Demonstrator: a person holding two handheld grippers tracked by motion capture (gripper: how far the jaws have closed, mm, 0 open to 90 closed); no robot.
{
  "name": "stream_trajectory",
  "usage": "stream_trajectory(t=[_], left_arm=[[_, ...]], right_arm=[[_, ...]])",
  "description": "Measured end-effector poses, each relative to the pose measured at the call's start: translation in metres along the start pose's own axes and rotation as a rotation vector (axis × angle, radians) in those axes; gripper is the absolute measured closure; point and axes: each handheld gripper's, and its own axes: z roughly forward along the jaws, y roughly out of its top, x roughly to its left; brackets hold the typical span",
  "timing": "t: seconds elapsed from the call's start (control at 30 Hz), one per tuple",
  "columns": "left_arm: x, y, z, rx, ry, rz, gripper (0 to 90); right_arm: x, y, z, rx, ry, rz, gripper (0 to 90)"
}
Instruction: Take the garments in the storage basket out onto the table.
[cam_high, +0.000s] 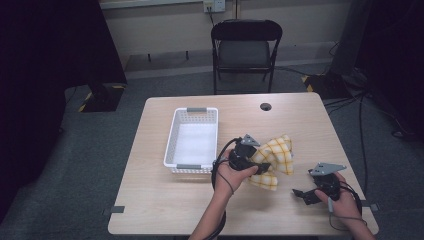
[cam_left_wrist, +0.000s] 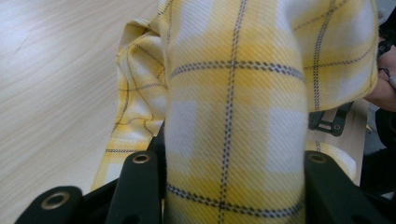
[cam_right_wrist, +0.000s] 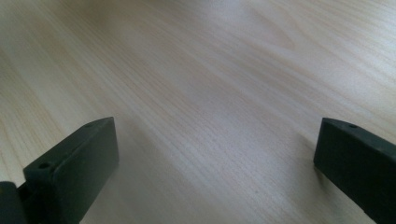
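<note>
Cloth: we see a yellow and white checked cloth (cam_high: 274, 159) with thin dark lines, bunched up and lifted partly off the desk (cam_high: 160, 195), to the right of the basket and near the middle of the desk's right half. Its lower end rests on the wood.
Cloth up close: in the left gripper view the cloth (cam_left_wrist: 233, 93) rises in a thick fold between the two black jaws; we read no label, tag or print on the weave.
Left gripper: our left gripper (cam_high: 248, 157) is clamped on the cloth, with the fabric filling the space between its jaws (cam_left_wrist: 233, 186).
Left hand: it wraps the gripper's body from below, just right of the basket's near corner.
Right gripper: our right gripper (cam_high: 306, 195) sits low over the desk near the front right edge, well apart from the cloth; in its own view (cam_right_wrist: 215, 154) the jaws stand wide with bare wood between them, holding nothing.
Basket: a white slotted plastic basket (cam_high: 175, 135) with grey handles at both ends stands on the left centre of the desk; its inside looks bare white.
Desk: light wood grain, with a round cable hole (cam_high: 265, 106) near the far edge.
Writing: we can make out no brand, label or lettering on anything.
Behind: a black folding chair (cam_high: 245, 47) stands beyond the desk.
</note>
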Motion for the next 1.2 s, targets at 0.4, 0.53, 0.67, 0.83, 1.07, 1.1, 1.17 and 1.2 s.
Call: stream_trajectory(t=[0.4,0.53,0.67,0.83,1.07,1.1,1.17,1.2], left_arm=[[-0.002,-0.007,0.012,0.029,-0.002,-0.002,58.7],[-0.004,-0.008,0.016,0.038,-0.009,0.001,58.7],[-0.005,-0.01,0.02,0.049,-0.012,0.002,58.7],[-0.007,-0.011,0.026,0.056,-0.017,0.002,58.7],[-0.009,-0.014,0.034,0.071,-0.029,0.0,58.6],[-0.009,-0.015,0.035,0.069,-0.029,-0.002,58.6],[-0.009,-0.016,0.037,0.076,-0.031,-0.001,58.6],[-0.009,-0.016,0.038,0.076,-0.03,-0.002,58.6]], right_arm=[[0.0,0.0,0.0,0.0,0.0,0.0,0.0],[0.0,0.0,0.0,0.0,0.0,0.0,0.0],[0.0,0.0,0.0,0.0,0.0,0.0,0.0],[0.0,0.0,0.0,0.0,0.0,0.0,0.0],[0.0,0.0,0.0,0.0,0.0,0.0,0.0],[0.0,0.0,0.0,0.0,0.001,0.001,0.0],[0.0,0.0,0.0,0.0,0.0,0.0,0.0],[0.0,0.0,0.0,0.0,0.0,0.0,0.0]])
